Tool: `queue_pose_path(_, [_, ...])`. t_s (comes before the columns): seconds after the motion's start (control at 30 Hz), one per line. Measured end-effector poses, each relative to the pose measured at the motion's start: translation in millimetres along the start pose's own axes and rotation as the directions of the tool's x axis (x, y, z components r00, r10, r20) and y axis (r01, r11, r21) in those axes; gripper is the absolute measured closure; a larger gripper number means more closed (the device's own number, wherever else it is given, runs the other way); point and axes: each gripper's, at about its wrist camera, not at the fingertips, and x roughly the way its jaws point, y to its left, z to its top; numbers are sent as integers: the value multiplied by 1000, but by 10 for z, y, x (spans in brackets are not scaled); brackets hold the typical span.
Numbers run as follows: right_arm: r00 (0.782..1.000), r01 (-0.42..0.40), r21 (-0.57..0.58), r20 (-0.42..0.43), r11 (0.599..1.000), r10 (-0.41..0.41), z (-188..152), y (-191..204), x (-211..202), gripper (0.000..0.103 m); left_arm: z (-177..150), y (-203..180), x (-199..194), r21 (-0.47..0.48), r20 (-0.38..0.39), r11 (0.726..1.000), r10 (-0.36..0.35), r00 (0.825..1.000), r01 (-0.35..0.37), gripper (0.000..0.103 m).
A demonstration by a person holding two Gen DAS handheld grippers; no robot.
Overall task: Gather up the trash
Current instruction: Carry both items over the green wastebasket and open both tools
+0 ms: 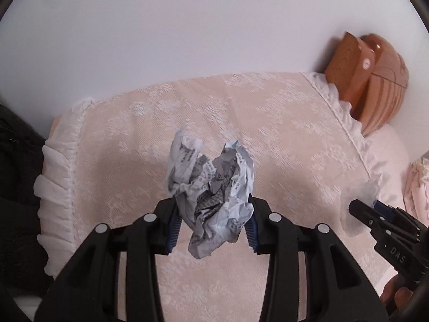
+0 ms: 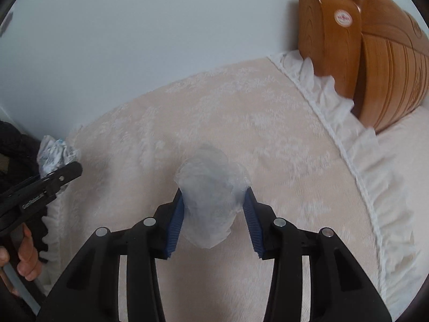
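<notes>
My left gripper is shut on a crumpled ball of printed white paper and holds it above a pink pillow. My right gripper is shut on a crumpled clear plastic wrapper above the same pillow. In the left wrist view the right gripper shows at the right edge with the wrapper. In the right wrist view the left gripper shows at the left edge with the paper ball.
A brown wooden headboard stands at the far right against a white wall. The pillow has a white frilled edge. Dark fabric lies at the left. A second pink pillow sits at the far right.
</notes>
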Motion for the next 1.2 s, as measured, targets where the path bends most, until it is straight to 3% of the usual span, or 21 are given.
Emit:
queue_pose_path(0.17, [997,69,59,-32,996,-67,-738,-361,-639,60,-585,-665,-269,173,-46,978,-107,993,114,64])
queue_pose_path(0.27, [989,146,129,-40,981,-142,-1133,-696,-938,60,-968,-1233,-359,302,-122,925,-202,972,230,64])
queue_pose_path(0.4, [963,269,304,-61,914,-263,-1890,-1288,-1467,60,-1436,-2059,-438,461,-245,800,-302,921,385,64])
queue_pose_path(0.6, [908,400,541,-128,740,-398,-2967,-2036,-2113,60,-2209,-3188,-623,661,-367,549,-357,859,511,64])
queue_pose_path(0.7, [891,425,616,-153,663,-428,-3394,-2331,-2343,60,-2561,-3578,-683,731,-398,448,-334,855,515,64])
queue_pose_path(0.77, [883,429,653,-158,624,-441,-3612,-2468,-2456,60,-2733,-3748,-722,760,-409,399,-319,855,513,64])
queue_pose_path(0.83, [882,425,673,-156,605,-445,-3787,-2578,-2533,59,-2853,-3877,-743,776,-421,366,-306,854,514,64])
queue_pose_path(0.93, [885,408,704,-148,581,-443,-4018,-2688,-2653,59,-2985,-4005,-760,793,-425,339,-288,858,507,64])
queue_pose_path(1.2, [892,390,722,-141,571,-430,-4259,-2852,-2791,58,-3161,-4206,-744,807,-440,301,-265,858,507,64])
